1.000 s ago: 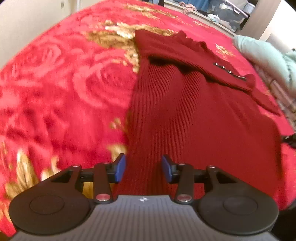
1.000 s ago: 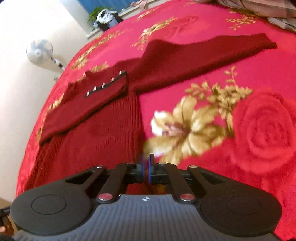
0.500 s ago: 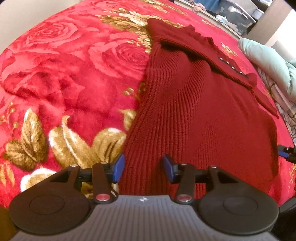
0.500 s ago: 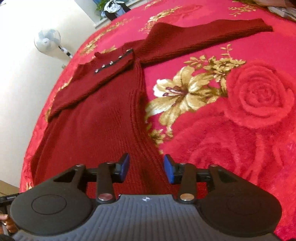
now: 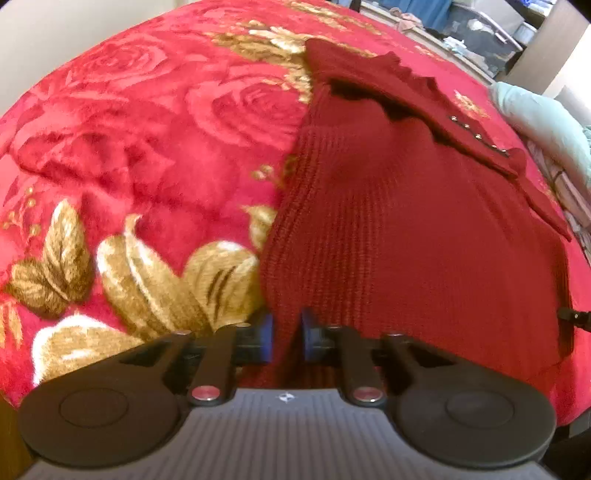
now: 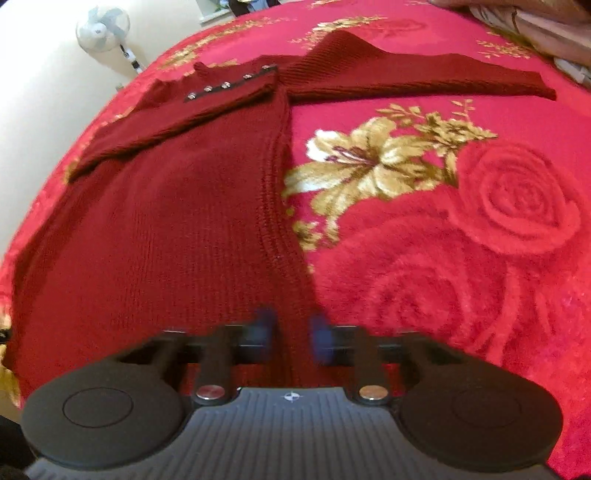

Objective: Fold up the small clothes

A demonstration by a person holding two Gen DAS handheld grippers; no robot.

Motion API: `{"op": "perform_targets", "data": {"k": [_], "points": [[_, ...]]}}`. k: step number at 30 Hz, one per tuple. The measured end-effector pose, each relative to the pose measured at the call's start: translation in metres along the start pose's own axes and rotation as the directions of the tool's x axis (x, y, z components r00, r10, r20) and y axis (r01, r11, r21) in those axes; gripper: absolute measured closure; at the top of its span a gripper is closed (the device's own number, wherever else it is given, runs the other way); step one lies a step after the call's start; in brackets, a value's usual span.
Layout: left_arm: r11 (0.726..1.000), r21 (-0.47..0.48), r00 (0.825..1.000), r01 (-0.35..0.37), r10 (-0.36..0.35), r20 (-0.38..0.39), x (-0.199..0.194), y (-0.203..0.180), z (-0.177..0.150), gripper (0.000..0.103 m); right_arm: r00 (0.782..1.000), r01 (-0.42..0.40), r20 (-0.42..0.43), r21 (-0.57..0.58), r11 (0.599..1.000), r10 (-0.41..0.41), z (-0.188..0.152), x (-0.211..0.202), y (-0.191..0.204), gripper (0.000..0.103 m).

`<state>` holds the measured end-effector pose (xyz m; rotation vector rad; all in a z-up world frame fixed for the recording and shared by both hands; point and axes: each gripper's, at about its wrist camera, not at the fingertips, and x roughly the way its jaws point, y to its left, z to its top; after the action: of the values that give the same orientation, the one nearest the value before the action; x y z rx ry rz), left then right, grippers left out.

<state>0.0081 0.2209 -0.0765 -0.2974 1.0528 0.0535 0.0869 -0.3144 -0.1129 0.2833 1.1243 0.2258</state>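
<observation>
A dark red knit sweater (image 5: pixel 406 229) lies flat on a red floral blanket (image 5: pixel 147 147). One sleeve is folded across the chest, its cuff showing metal studs (image 6: pixel 225 85); the other sleeve (image 6: pixel 424 79) stretches out to the side. My left gripper (image 5: pixel 287 334) is at the sweater's bottom hem near its left corner, its blue pads (image 5: pixel 266 332) closed narrow on the fabric. My right gripper (image 6: pixel 293 338) is at the hem's other corner, jaws narrowed around the sweater (image 6: pixel 166 240) edge, blurred by motion.
A pale green pillow (image 5: pixel 543 125) and striped bedding lie at the bed's far right. A white standing fan (image 6: pixel 103 27) is by the wall. Storage bins (image 5: pixel 491 22) stand beyond the bed. Folded plaid cloth (image 6: pixel 535 26) lies at the far edge.
Both grippers moved back down to the sweater's bottom hem. The left jaws narrowed onto the hem. The right jaws opened from shut, then narrowed around the hem edge.
</observation>
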Motion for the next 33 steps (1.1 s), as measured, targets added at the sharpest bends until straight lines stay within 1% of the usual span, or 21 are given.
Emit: {"op": "perform_targets", "data": {"k": [3,5,7,9,10,11,12,14,15,17,19,20,21,22,23,24,26,28,30,31,33], "points": [[1.0,0.017,1.0,0.003,-0.003,0.03,-0.018,-0.008,0.0,0.091,0.998,-0.051,0.049,0.085,0.995,0.047,0.007,-0.026,-0.008,0.093],[0.998,0.052,0.996,0.042,-0.046,0.08,-0.042,-0.019,0.001,0.092,0.987,-0.13,0.109,0.13,0.983,0.116,0.011,-0.054,-0.013,0.094],[0.993,0.068,0.985,0.094,-0.102,0.136,-0.072,-0.026,0.003,0.092,0.974,-0.183,0.158,0.116,0.976,0.163,0.013,-0.085,-0.013,0.096],[0.989,0.065,0.978,0.13,-0.139,0.158,-0.098,-0.03,0.004,0.093,0.97,-0.175,0.188,0.093,0.98,0.155,0.013,-0.115,-0.013,0.098],[0.988,0.067,0.974,0.14,-0.15,0.167,-0.108,-0.032,0.004,0.093,0.969,-0.171,0.197,0.104,0.98,0.148,0.012,-0.128,-0.017,0.1],[0.986,0.073,0.972,0.15,-0.161,0.174,-0.115,-0.034,0.005,0.093,0.969,-0.158,0.211,0.121,0.98,0.131,0.01,-0.141,-0.022,0.103],[0.985,0.077,0.97,0.156,-0.168,0.174,-0.119,-0.035,0.003,0.093,0.967,-0.136,0.234,0.129,0.982,0.103,0.008,-0.152,-0.027,0.103],[0.986,0.089,0.979,0.138,-0.15,0.137,-0.112,-0.034,0.0,0.092,0.963,-0.126,0.254,0.149,0.981,0.085,0.006,-0.165,-0.04,0.103],[0.99,0.086,0.988,0.109,-0.117,0.098,-0.098,-0.032,-0.002,0.09,0.964,-0.115,0.256,0.155,0.981,0.073,0.005,-0.165,-0.044,0.103],[0.998,0.048,0.999,0.032,-0.032,0.012,-0.069,-0.021,-0.009,0.089,0.974,-0.094,0.22,0.147,0.985,0.06,0.003,-0.15,-0.048,0.101],[0.998,0.043,0.999,-0.039,0.04,-0.016,-0.05,-0.016,-0.016,0.089,0.986,-0.093,0.151,0.156,0.983,0.069,0.0,-0.122,-0.047,0.099],[0.999,0.022,0.999,-0.043,0.044,-0.025,-0.045,-0.013,-0.018,0.089,0.991,-0.08,0.117,0.149,0.986,0.063,0.0,-0.108,-0.044,0.096],[1.0,-0.018,0.999,-0.024,0.023,-0.033,-0.043,-0.009,-0.018,0.085,0.995,-0.063,0.088,0.137,0.989,0.051,-0.001,-0.094,-0.04,0.085],[0.998,-0.058,1.0,0.009,-0.011,-0.028,-0.042,-0.005,-0.016,0.081,0.998,-0.046,0.059,0.128,0.991,0.038,0.001,-0.079,-0.037,0.068],[0.996,-0.078,0.999,0.031,-0.033,-0.02,-0.041,-0.004,-0.015,0.069,0.999,-0.039,0.033,0.122,0.992,0.035,0.003,-0.065,-0.033,0.06],[0.996,-0.088,0.999,0.028,-0.029,-0.016,-0.039,-0.002,-0.014,0.063,0.999,-0.037,0.012,0.113,0.993,0.036,0.003,-0.052,-0.03,0.054],[0.992,-0.124,1.0,0.014,-0.017,-0.021,-0.034,0.004,-0.015,0.061,0.998,-0.036,-0.038,0.102,0.994,0.04,0.004,-0.027,-0.024,0.055],[0.985,-0.172,0.998,0.029,-0.038,-0.052,-0.027,0.012,-0.018,0.061,0.996,-0.031,-0.079,0.107,0.994,0.04,0.002,-0.009,-0.02,0.055],[0.978,-0.204,0.994,0.046,-0.065,-0.085,-0.018,0.016,-0.021,0.061,0.995,-0.018,-0.099,0.116,0.993,0.03,0.0,0.002,-0.019,0.054],[0.978,-0.202,0.994,0.043,-0.062,-0.09,-0.014,0.016,-0.022,0.061,0.995,-0.013,-0.1,0.111,0.994,0.024,-0.001,0.006,-0.016,0.054],[0.986,-0.162,0.996,0.027,-0.042,-0.084,-0.008,0.01,-0.023,0.06,0.995,0.008,-0.096,0.057,0.998,-0.002,-0.003,0.009,-0.006,0.054]]}}
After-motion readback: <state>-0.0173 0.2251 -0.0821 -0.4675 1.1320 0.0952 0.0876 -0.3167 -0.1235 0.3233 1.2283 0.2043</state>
